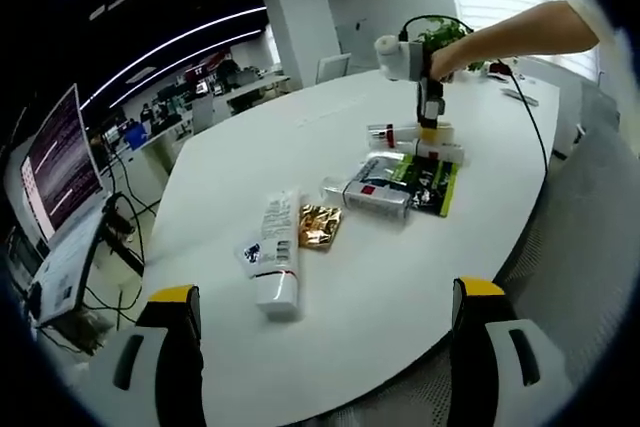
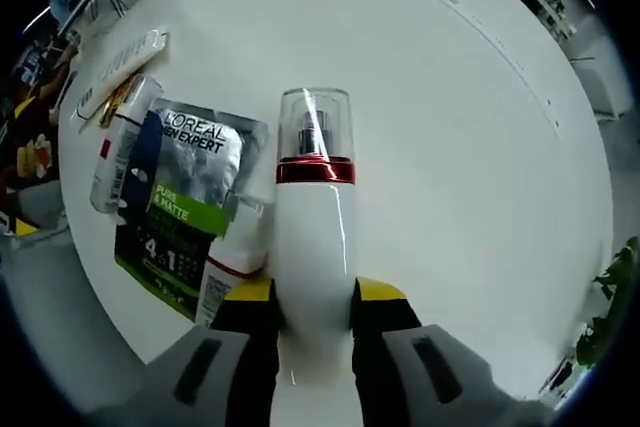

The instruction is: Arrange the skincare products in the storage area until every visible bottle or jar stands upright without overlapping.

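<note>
Right claw (image 2: 312, 312): pinching a white pump bottle (image 2: 313, 237) with red collar and clear cap, at lower centre of the right gripper view, above the white surface (image 2: 450, 127). Green sachet (image 2: 185, 212) lies flat at left beside it. Left claw (image 1: 325, 322): spread, holding nothing. White tube (image 1: 275, 252) and gold packet (image 1: 320, 224) lie centre-frame in the left gripper view.

The right gripper (image 2: 312, 312) clamps a white pump bottle (image 2: 312, 237) beside a green sachet (image 2: 185, 202) on the table (image 2: 450, 147).
</note>
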Demonstrator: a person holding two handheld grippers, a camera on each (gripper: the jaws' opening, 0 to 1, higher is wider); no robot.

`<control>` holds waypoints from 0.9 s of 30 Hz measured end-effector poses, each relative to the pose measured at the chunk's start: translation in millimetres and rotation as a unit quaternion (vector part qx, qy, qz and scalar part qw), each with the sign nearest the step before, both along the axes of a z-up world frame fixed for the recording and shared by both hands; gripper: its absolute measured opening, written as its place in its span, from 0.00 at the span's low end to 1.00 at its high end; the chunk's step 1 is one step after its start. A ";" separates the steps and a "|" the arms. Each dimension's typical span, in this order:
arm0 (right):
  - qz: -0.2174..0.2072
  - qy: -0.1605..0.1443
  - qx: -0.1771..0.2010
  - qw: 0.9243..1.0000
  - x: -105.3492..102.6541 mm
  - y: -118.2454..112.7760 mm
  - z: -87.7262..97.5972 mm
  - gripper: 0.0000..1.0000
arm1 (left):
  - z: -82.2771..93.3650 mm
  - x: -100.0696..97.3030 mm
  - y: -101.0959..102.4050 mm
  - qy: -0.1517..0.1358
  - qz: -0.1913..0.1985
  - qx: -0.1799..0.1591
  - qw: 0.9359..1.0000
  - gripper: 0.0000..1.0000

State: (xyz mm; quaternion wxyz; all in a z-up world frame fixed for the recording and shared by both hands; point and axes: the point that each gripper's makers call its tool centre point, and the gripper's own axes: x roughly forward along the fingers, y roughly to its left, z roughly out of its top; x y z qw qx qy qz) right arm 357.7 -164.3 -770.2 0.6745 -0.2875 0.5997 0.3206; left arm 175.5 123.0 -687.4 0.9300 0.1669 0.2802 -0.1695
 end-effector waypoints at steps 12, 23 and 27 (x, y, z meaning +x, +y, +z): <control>-0.063 0.055 0.068 0.994 -25.5 -2.8 3.8 0.26 | 5.7 6.4 -9.7 0.007 -0.033 0.012 0.999 0.99; -0.144 0.120 0.184 0.965 -35.8 0.2 6.6 0.26 | 16.5 14.3 -7.7 0.008 -0.031 -0.021 0.999 0.99; -0.175 0.135 0.224 0.949 -43.8 0.2 7.8 0.26 | 19.4 19.4 -13.6 0.006 -0.042 -0.042 0.998 0.99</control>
